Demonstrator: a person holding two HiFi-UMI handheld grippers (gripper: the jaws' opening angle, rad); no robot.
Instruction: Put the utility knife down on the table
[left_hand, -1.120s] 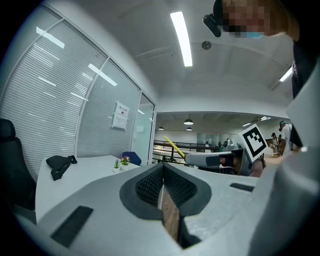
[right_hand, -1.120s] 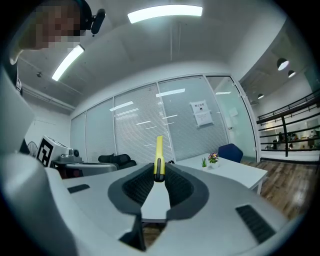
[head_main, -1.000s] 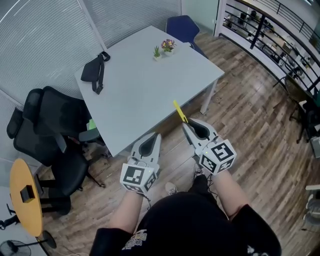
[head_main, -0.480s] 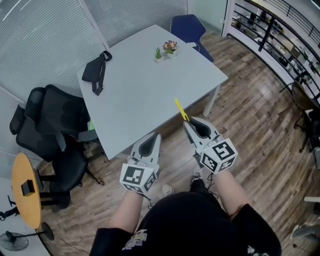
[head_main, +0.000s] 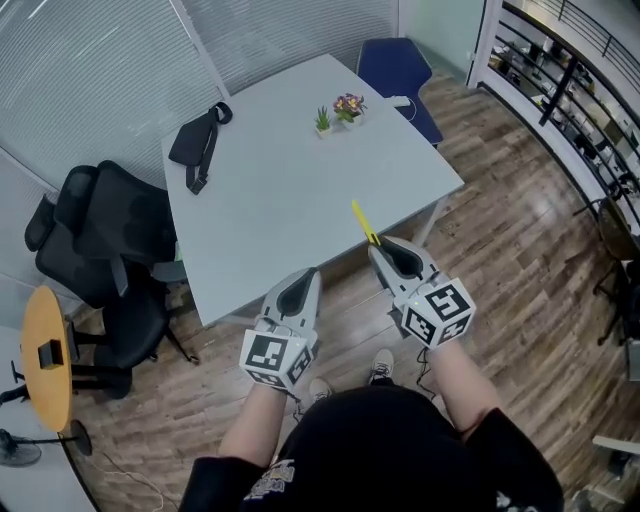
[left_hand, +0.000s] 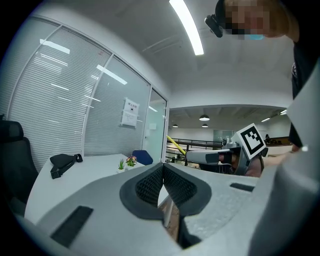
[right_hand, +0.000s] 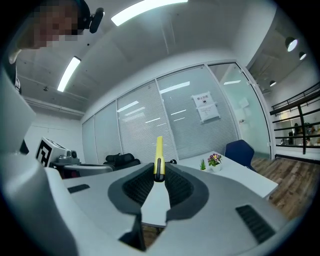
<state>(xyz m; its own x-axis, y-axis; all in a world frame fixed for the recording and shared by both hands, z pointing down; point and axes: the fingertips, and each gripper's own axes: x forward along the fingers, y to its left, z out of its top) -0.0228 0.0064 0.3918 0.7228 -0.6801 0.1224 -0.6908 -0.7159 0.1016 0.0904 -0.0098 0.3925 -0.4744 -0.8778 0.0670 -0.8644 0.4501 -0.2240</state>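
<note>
A slim yellow utility knife (head_main: 362, 222) sticks up out of my right gripper (head_main: 375, 247), which is shut on its lower end; in the right gripper view the utility knife (right_hand: 159, 157) stands upright between the tips of my right gripper (right_hand: 159, 176). It hangs over the near edge of the white table (head_main: 290, 190). My left gripper (head_main: 312, 273) is shut with nothing in it, held just short of the table's near edge, to the left of the right one. In the left gripper view the left gripper's (left_hand: 163, 166) pads meet, and the knife (left_hand: 173, 145) shows beyond.
On the table lie a black bag (head_main: 198, 145) at the far left and two small potted plants (head_main: 340, 112) at the far side. Black office chairs (head_main: 105, 255) stand left of the table, a blue chair (head_main: 398, 72) behind it, a round wooden stool (head_main: 45, 358) far left.
The person has stepped a little toward the table; it now sits lower and nearer in the head view. Both grippers keep their pose, and the knife stays held.
</note>
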